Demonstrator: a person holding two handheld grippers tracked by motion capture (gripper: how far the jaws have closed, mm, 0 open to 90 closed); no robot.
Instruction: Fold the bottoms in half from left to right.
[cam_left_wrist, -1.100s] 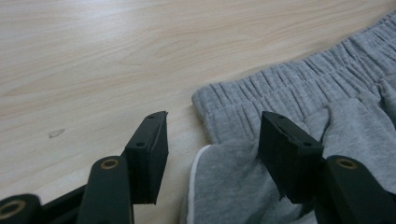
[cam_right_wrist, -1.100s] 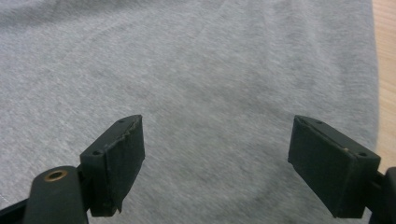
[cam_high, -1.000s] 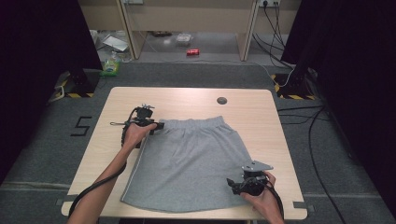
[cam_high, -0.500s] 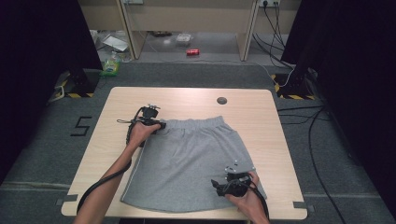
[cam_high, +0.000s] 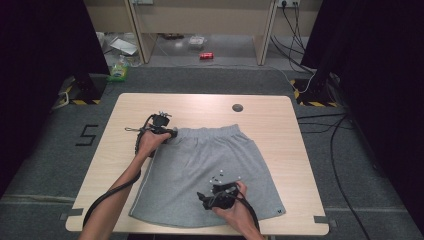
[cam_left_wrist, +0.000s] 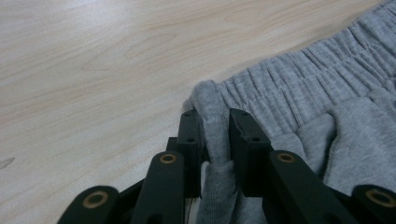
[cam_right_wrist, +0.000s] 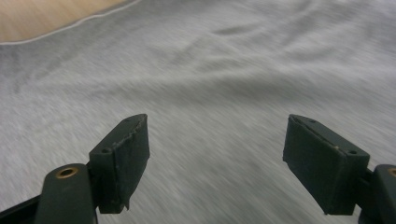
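Grey shorts (cam_high: 210, 165) lie flat on the wooden table (cam_high: 200, 107), waistband toward the far side. My left gripper (cam_high: 172, 134) sits at the waistband's left corner. In the left gripper view its jaws have just been closing, and the left gripper (cam_left_wrist: 215, 126) is shut on a bunched fold of the waistband (cam_left_wrist: 303, 79). My right gripper (cam_high: 202, 197) hovers over the lower part of the shorts, pointing left. In the right gripper view the right gripper (cam_right_wrist: 217, 144) stands wide open, having narrowed a little, with nothing between the pads and grey fabric (cam_right_wrist: 210, 70) below.
A dark round spot (cam_high: 237, 107) marks the table's far side. On the floor beyond are a red can (cam_high: 206, 55) and a green bottle (cam_high: 118, 72). Cables (cam_high: 345, 150) run along the floor at the right.
My right gripper has slid left across the lower shorts. The left gripper has stayed at the waistband corner and has closed on the fabric.
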